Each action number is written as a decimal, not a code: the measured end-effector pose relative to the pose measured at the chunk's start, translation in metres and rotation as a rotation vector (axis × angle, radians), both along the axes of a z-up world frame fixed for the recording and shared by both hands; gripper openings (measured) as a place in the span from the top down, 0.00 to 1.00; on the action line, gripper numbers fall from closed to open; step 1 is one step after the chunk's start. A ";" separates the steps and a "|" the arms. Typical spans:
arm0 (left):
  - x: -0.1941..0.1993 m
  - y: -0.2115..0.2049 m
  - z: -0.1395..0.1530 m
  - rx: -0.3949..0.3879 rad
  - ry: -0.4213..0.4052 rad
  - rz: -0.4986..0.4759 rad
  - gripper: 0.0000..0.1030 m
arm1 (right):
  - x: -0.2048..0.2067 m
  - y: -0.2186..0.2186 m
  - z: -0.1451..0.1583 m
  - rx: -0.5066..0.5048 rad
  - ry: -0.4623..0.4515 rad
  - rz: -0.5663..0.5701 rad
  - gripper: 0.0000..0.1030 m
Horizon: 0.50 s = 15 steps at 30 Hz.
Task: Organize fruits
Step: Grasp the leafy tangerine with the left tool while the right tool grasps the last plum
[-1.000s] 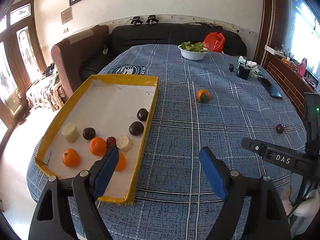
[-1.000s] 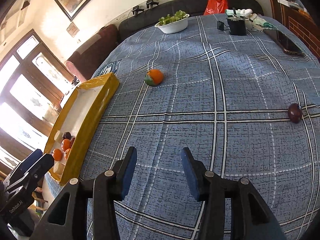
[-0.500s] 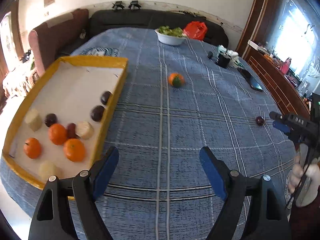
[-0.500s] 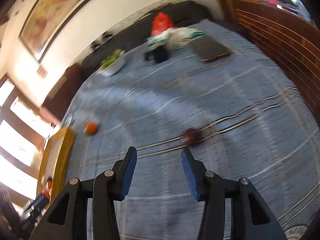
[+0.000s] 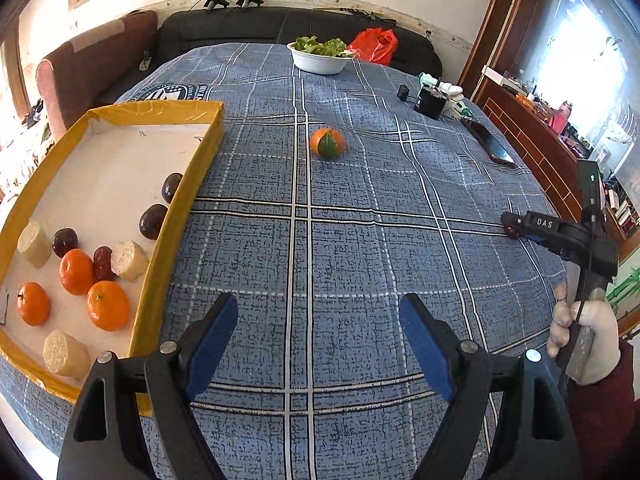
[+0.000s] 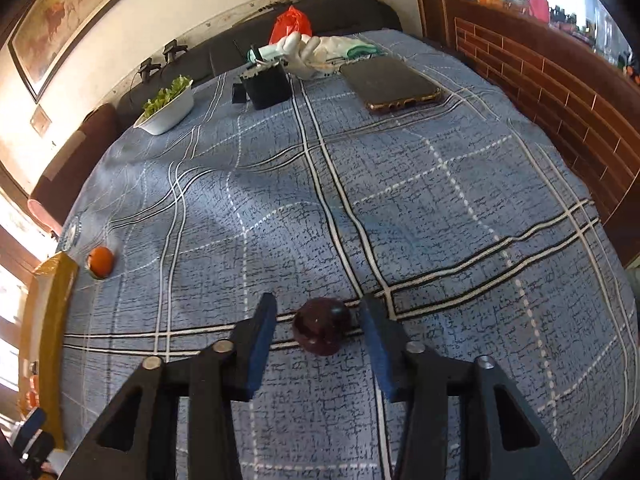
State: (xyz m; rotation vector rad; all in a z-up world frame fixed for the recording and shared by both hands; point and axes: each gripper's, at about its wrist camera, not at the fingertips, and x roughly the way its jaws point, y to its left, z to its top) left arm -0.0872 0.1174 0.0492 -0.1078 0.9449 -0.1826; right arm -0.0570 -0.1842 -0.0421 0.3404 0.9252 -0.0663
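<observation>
Three oranges [image 5: 108, 305] in tray [image 5: 160, 114]; left jaws wide, right jaws closing around plum [image 6: 322, 325], untouched.

Daylight floods both fisheye views, blowing out the window [image 5: 576, 68] at the right of the left wrist view and the glazed door [image 6: 12, 280] at the left edge of the right wrist view. Both pictures are sharp, with dark vignetted corners and strongly bowed edges. A soft shadow falls across the blue checked cloth [image 6: 248, 208] on the table.
</observation>
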 end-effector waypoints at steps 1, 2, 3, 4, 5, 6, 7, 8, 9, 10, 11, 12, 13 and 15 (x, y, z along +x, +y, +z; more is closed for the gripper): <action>0.004 0.000 0.000 -0.002 0.007 -0.003 0.20 | 0.000 0.001 0.000 -0.002 0.007 0.007 0.71; 0.009 0.000 0.000 -0.003 0.011 -0.003 0.20 | 0.000 0.002 0.000 0.013 0.005 0.009 0.71; 0.015 0.001 0.002 -0.005 0.012 -0.002 0.20 | -0.001 0.003 0.001 0.029 0.003 0.016 0.71; 0.019 0.001 0.003 -0.008 0.010 0.000 0.20 | -0.001 0.007 0.003 0.038 -0.004 0.028 0.71; 0.027 0.000 0.006 -0.014 0.006 0.003 0.20 | -0.002 0.012 0.006 0.047 -0.014 0.044 0.71; 0.033 0.000 0.008 -0.017 -0.001 0.005 0.20 | -0.002 0.019 0.009 0.064 -0.026 0.066 0.71; 0.040 -0.001 0.011 -0.019 -0.006 0.008 0.20 | -0.003 0.025 0.011 0.082 -0.037 0.087 0.71; 0.049 -0.003 0.014 -0.022 -0.015 0.010 0.20 | -0.002 0.031 0.013 0.100 -0.049 0.109 0.71; 0.056 -0.005 0.015 -0.026 -0.021 0.010 0.20 | -0.002 0.037 0.015 0.116 -0.064 0.132 0.71; 0.067 -0.007 0.016 -0.034 -0.029 0.004 0.20 | -0.001 0.045 0.017 0.134 -0.080 0.160 0.71; 0.079 -0.011 0.015 -0.038 -0.034 -0.002 0.20 | 0.000 0.052 0.017 0.152 -0.093 0.183 0.71; 0.092 -0.015 0.014 -0.033 -0.032 0.000 0.20 | 0.002 0.057 0.017 0.168 -0.102 0.200 0.71; 0.103 -0.019 0.012 -0.023 -0.026 0.004 0.20 | 0.003 0.061 0.017 0.187 -0.112 0.216 0.71; 0.128 -0.028 0.004 -0.006 -0.009 0.003 0.22 | 0.003 0.068 0.014 0.227 -0.133 0.236 0.71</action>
